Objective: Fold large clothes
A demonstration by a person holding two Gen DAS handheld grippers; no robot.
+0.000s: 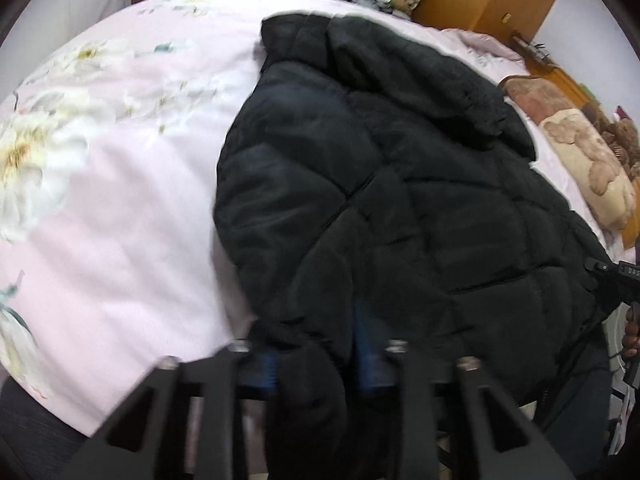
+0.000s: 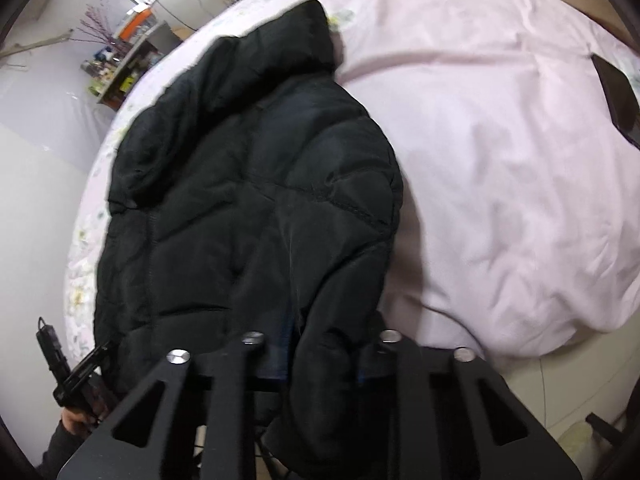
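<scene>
The black quilted puffer jacket with a hood (image 1: 400,184) lies across the pink floral bedspread (image 1: 120,220), hood toward the far edge, hem hanging off the near edge. The left gripper (image 1: 316,364) and right gripper (image 2: 320,356) are each pinched on a bunch of hem fabric (one per corner, approx.), prob. so the hem can be carried up toward the hood w/ even tension. Fold looks not yet made.

Both wrist views close above jacket (image 1: 400,184) hem, facing across bed (image 1: 120,220), sharing jacket.
</scene>
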